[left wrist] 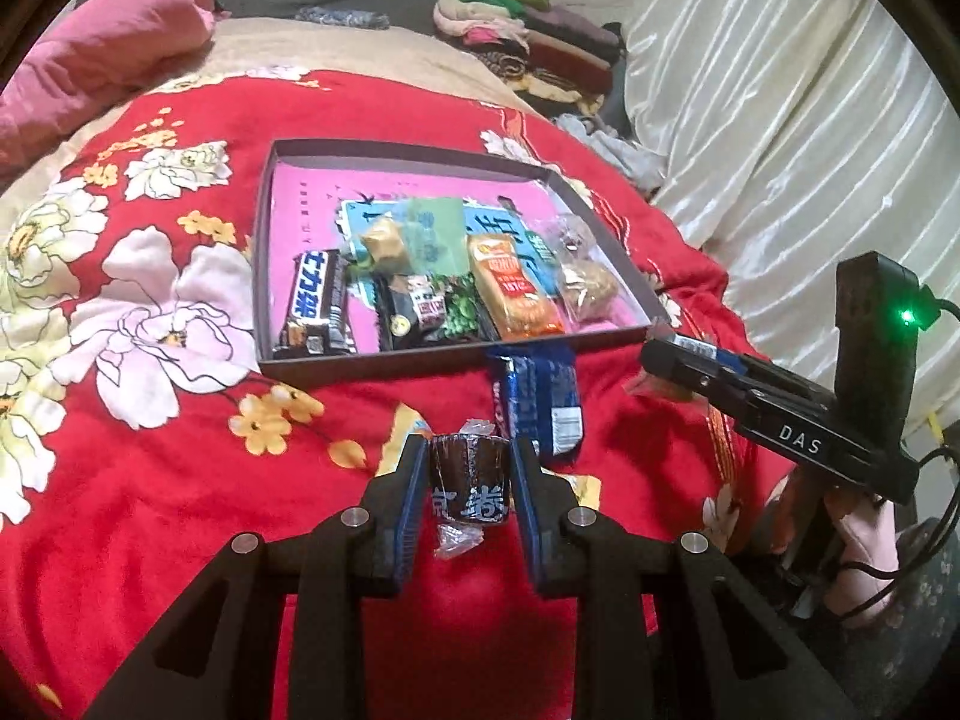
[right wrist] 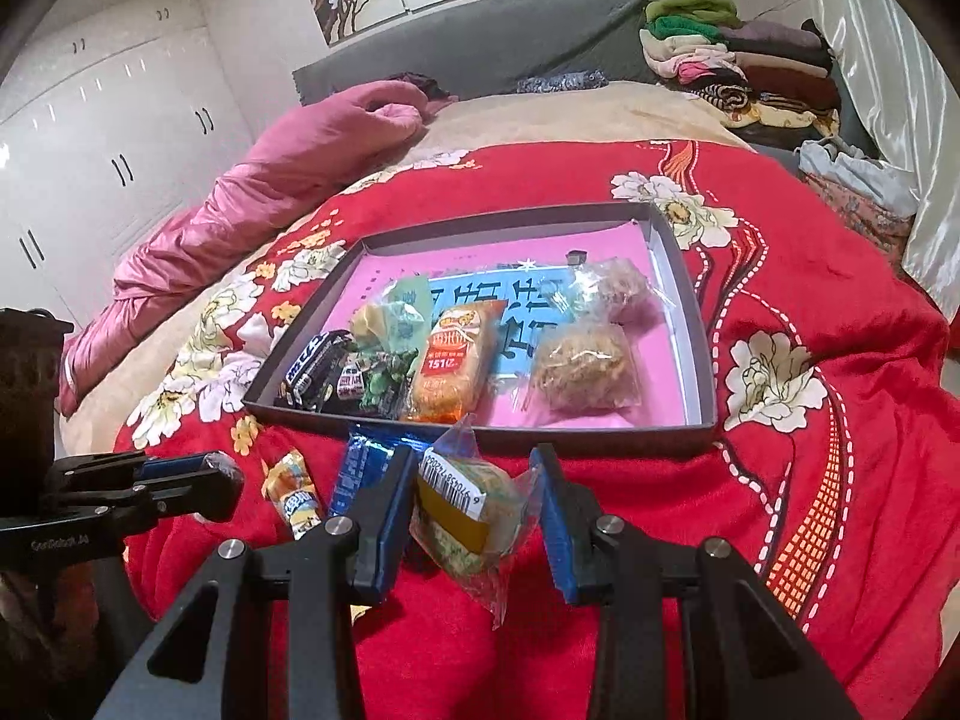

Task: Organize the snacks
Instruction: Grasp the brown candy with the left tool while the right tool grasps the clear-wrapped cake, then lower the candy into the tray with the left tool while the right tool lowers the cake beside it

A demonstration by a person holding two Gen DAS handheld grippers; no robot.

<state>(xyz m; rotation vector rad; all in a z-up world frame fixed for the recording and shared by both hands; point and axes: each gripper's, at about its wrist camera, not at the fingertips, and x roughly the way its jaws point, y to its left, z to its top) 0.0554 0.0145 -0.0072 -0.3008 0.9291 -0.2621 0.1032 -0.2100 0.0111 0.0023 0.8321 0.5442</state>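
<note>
A shallow grey box [left wrist: 420, 360] with a pink floor lies on the red floral blanket and holds several snacks. It also shows in the right wrist view [right wrist: 696, 324]. My left gripper [left wrist: 471, 468] is shut on a dark brown wrapped candy [left wrist: 471, 483], held just in front of the box. My right gripper [right wrist: 474, 480] is shut on a clear-wrapped pastry with a yellow label [right wrist: 471, 510]; it also shows in the left wrist view [left wrist: 666, 366] by the box's near right corner. A blue snack pack [left wrist: 537, 399] and a small yellow candy [right wrist: 294, 495] lie on the blanket outside the box.
A pink quilt [right wrist: 252, 192] lies at the left of the bed. Folded clothes [right wrist: 744, 66] are stacked at the far right. A white curtain [left wrist: 780, 120] hangs on the right. White wardrobes [right wrist: 90, 120] stand at the left.
</note>
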